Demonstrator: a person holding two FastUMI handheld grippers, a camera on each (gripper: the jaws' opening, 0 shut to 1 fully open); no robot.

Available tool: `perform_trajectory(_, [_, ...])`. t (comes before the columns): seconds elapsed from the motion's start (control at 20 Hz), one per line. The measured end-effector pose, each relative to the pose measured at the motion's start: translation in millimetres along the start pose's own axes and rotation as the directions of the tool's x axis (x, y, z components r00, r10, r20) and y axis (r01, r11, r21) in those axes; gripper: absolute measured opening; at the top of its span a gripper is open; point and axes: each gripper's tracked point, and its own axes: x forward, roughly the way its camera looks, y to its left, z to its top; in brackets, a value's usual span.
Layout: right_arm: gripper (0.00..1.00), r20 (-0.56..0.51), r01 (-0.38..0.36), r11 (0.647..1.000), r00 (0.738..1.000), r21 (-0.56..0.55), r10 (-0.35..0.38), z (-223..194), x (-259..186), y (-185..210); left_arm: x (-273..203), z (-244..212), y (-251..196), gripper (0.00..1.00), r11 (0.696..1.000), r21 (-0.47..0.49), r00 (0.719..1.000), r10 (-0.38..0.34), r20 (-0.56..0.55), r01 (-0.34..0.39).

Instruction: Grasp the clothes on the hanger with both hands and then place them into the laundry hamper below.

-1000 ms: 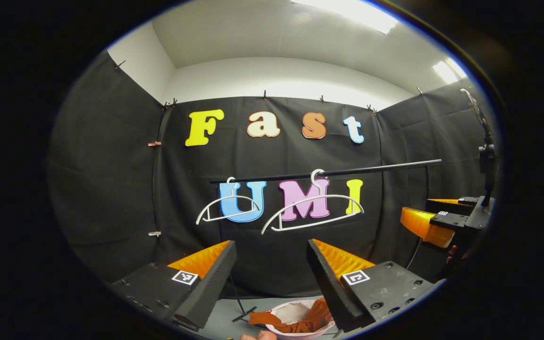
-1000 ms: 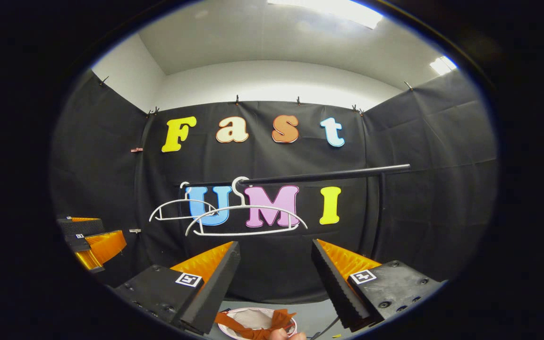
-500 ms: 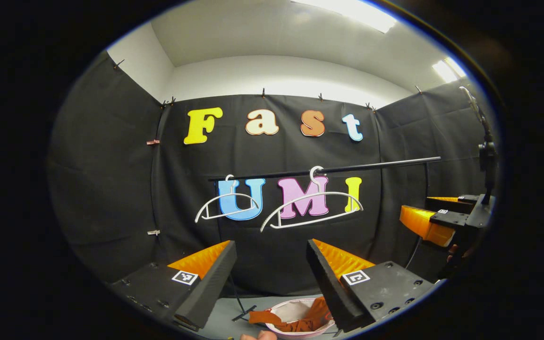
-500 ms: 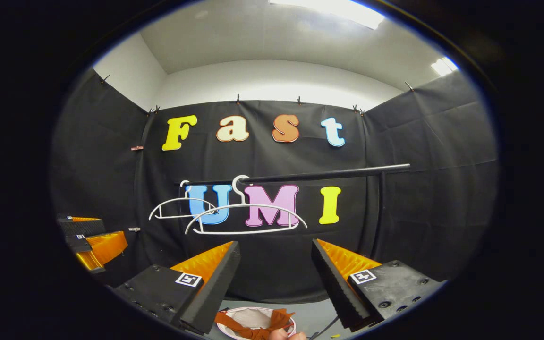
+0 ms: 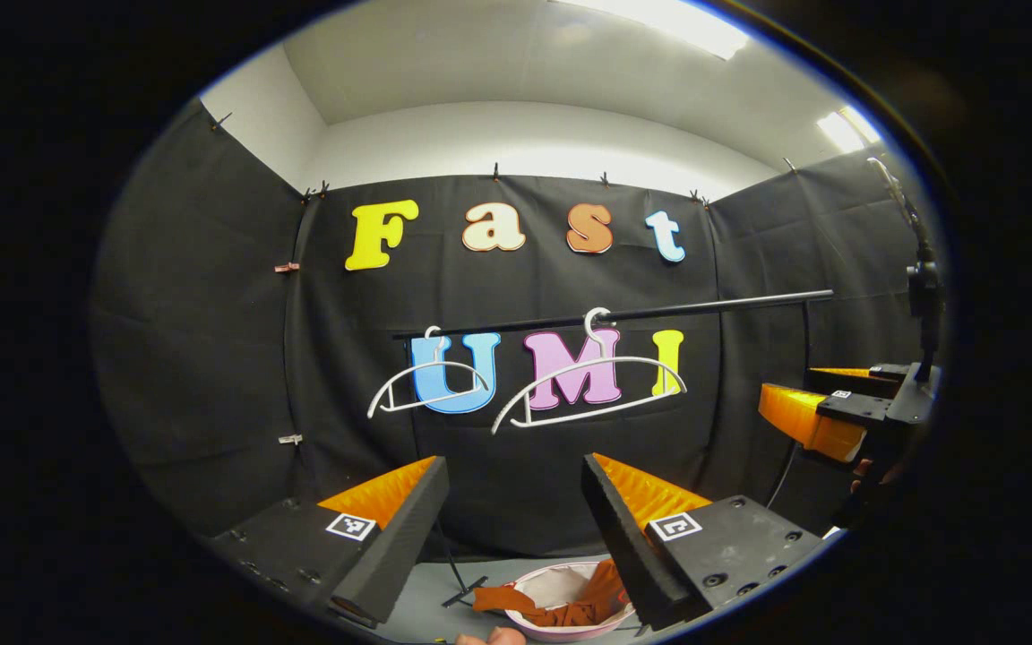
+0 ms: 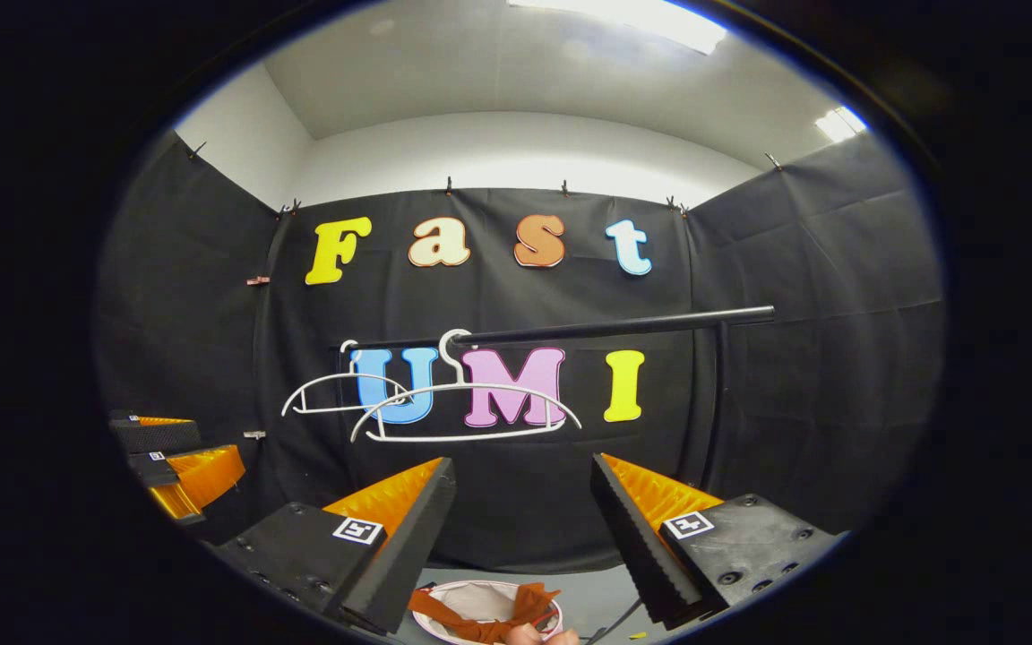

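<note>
Already the rust-orange cloth garment (image 5: 570, 605) lies crumpled inside the round white laundry hamper (image 5: 541, 587), one fold draped over the hamper's rim on the side toward the camera. Above the hamper, two bare white wire hangers (image 5: 589, 387) hang from the thin black rail (image 5: 704, 307), one nearer the rail's free end than the other, neither carrying any cloth. Nearer the camera than the hamper, the left gripper (image 5: 513, 515) stands with its fingers spread wide and nothing between them; the right gripper (image 6: 522, 520) is likewise spread and empty, raised above the hamper. In the left gripper view the right gripper also appears far off to the side of the rail, a hand beneath it. Judging from how things lie, the placing step looks done. Any next move would only be tucking the draped fold fully inside the hamper.
</note>
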Motion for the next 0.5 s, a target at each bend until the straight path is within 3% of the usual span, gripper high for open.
perform_trajectory(0.5, [1.00, 0.000, -0.001, 1.000, 1.000, -0.005, 0.001, -0.3, -2.8, 3.3, -2.3, -1.3, 4.8, 0.95, 1.000, -0.005, 1.000, 0.001, 0.002, -0.001])
